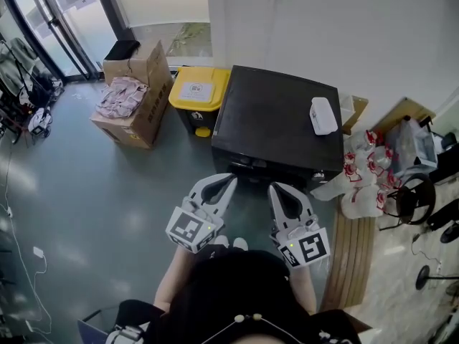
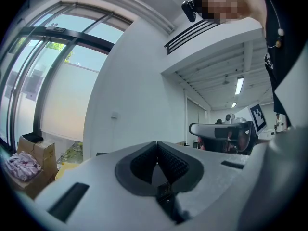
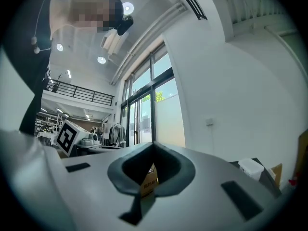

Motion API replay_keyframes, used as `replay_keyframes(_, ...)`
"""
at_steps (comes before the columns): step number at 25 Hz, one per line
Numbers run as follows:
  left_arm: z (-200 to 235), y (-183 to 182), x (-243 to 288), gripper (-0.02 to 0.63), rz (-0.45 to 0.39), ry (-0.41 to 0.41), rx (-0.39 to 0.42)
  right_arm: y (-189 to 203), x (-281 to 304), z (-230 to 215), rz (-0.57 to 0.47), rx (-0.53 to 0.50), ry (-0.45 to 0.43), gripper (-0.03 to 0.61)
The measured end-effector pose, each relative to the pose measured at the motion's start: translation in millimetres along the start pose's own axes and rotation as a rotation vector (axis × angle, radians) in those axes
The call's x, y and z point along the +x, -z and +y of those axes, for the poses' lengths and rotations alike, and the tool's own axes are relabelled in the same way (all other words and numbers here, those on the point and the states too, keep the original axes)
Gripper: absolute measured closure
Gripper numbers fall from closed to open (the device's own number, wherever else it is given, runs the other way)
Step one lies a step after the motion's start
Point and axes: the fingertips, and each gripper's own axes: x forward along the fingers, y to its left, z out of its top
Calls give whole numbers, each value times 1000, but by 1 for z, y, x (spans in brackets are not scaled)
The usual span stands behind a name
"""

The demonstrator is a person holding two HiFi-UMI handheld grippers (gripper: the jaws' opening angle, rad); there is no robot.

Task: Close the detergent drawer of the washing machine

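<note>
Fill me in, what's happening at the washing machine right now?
A person stands facing the washing machine with a gripper in each hand. The left gripper and right gripper are both shut and hold nothing. They are held level, side by side, just in front of the machine's front edge, and neither looks to be touching it. The detergent drawer can't be clearly made out from above, so I can't tell whether it is closed.

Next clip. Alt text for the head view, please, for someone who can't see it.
Seen from above, a person holds the left hand-held gripper and the right hand-held gripper, both shut, side by side before a dark washing machine with a white container on top. A yellow-lidded bin and a cardboard box of pale cloth stand to its left.
</note>
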Motion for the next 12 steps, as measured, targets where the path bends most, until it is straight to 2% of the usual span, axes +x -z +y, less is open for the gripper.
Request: replay_keyframes(12, -7, -1, -1, 607, -5, 22, 7, -2, -2, 5, 15, -31, 4, 574)
